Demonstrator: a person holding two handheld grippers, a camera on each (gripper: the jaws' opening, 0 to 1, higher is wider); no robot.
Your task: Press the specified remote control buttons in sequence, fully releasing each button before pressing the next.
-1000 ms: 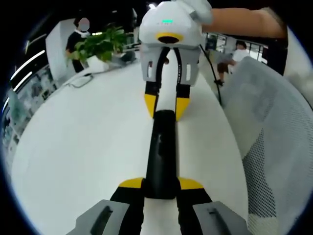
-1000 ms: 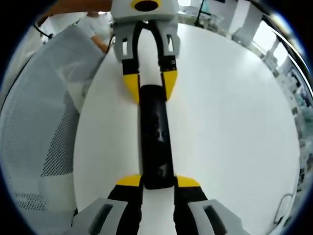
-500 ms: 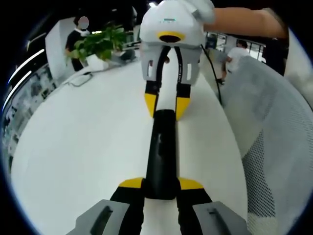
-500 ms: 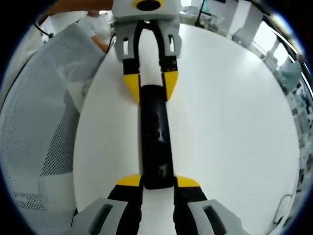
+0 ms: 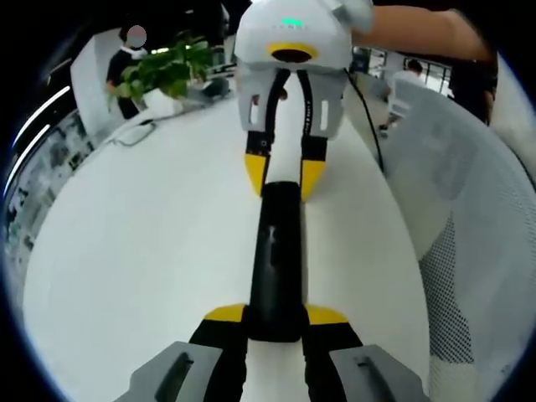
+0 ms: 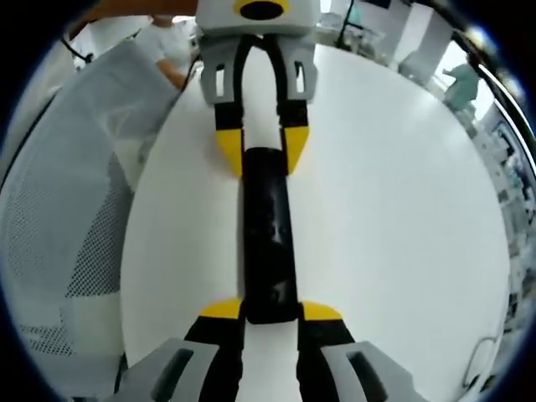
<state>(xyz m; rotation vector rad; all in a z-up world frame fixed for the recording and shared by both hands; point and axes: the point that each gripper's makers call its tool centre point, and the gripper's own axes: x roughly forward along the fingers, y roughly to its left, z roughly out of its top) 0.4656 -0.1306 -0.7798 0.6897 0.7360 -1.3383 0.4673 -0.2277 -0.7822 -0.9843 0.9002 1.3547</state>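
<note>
Remote control [image 5: 275, 260] flat on white bench [image 5: 142, 251], lengthwise between two grippers. Left gripper [image 5: 275, 318] closed on near end; right gripper [image 6: 271, 315] closed on opposite end. Advice: keep both ends pinned level, press straight down, release fully before next button. Count: one remote, two grippers, one mesh chair [image 5: 477, 251].

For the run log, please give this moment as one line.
left tool: shut on remote control | right tool: shut on its other end | surface: white table | presses: none visible
</note>
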